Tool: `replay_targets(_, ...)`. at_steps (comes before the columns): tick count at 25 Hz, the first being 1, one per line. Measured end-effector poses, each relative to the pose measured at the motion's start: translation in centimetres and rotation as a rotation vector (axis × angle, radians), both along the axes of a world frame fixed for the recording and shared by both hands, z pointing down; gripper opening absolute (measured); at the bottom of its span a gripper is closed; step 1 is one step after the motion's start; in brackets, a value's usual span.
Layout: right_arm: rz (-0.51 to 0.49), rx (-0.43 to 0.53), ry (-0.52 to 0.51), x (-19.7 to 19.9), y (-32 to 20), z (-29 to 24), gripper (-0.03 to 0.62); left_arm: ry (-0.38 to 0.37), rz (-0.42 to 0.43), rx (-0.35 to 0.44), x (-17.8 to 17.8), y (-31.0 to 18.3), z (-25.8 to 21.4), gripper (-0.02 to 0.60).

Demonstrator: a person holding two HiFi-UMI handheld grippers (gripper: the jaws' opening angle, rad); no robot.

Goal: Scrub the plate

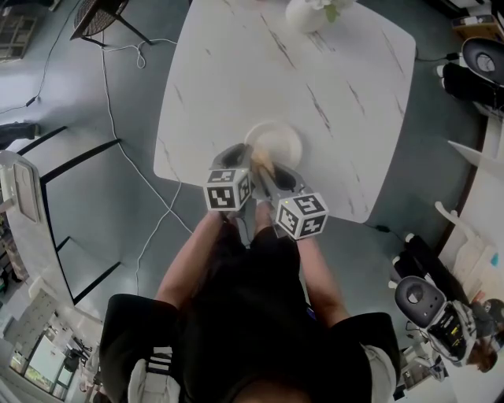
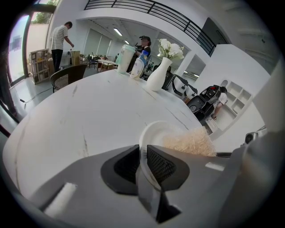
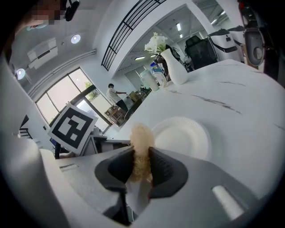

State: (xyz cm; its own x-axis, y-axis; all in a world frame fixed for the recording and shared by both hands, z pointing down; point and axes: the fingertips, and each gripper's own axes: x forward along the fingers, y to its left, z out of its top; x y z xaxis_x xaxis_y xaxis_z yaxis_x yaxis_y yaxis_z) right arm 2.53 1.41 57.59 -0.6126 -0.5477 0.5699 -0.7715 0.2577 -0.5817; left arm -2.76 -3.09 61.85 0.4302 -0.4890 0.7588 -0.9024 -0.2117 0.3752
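A white paper plate (image 1: 277, 143) lies near the front edge of the white marble table (image 1: 236, 71). My left gripper (image 1: 239, 157) is shut on the plate's near rim; in the left gripper view the plate (image 2: 156, 131) stands between the dark pads (image 2: 162, 165). My right gripper (image 1: 266, 167) is shut on a tan fibrous scrubber (image 3: 141, 147), whose tuft sticks up above the jaws. In the right gripper view the plate (image 3: 185, 136) lies just beyond the scrubber. The scrubber (image 2: 191, 142) shows at the plate's right side in the left gripper view.
A white vase with flowers (image 1: 311, 12) stands at the table's far edge, also seen as a vase (image 2: 158, 73) beside bottles (image 2: 133, 62). A chair (image 1: 98, 16) stands at the far left on the grey floor. Cables (image 1: 134, 157) run over the floor. A person (image 2: 59, 42) stands far off.
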Motion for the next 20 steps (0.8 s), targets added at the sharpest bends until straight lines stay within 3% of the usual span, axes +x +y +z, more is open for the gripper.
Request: replay_targets(20,0.046,0.002,0.06,3.4,0.0,1.2,0.092,-0.008,0.001,0.008,0.1,0.1,0.1,0.06)
